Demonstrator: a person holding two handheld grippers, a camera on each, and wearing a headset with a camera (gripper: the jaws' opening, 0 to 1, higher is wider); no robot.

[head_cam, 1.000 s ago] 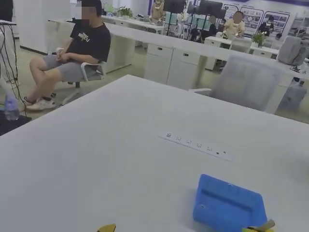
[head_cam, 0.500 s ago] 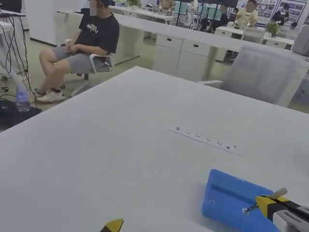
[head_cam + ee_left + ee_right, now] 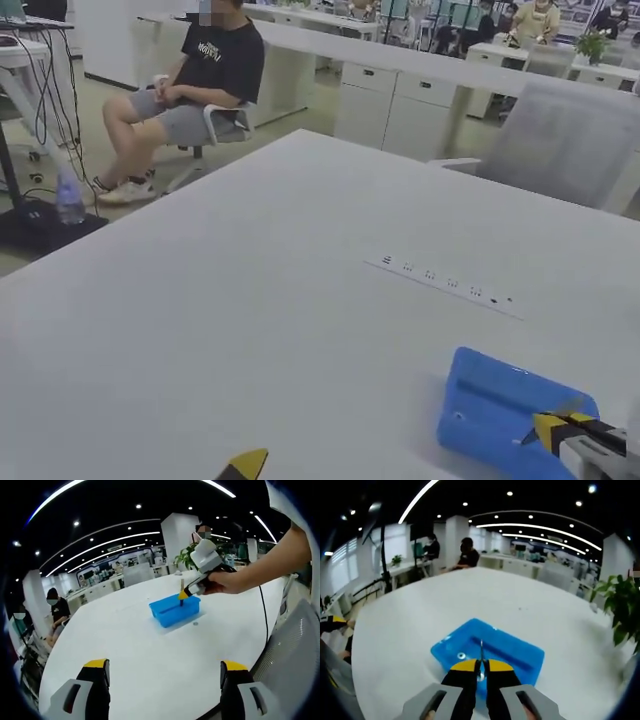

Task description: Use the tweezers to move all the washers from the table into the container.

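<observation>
The tabletop (image 3: pixel 250 300) is taken in from above by the head view, forward and down toward its far corner, with the blue container (image 3: pixel 500 405) caught at lower right. In the left gripper view the same tabletop is seen from low at one edge, between the widely parted jaws of the left tool (image 3: pixel 165 666), with the container well apart. In the right gripper view the container is looked down on from close above, along the right tool (image 3: pixel 481 666) and the tweezers (image 3: pixel 481 652) clamped in it. Container and tabletop are shared by all three views.
</observation>
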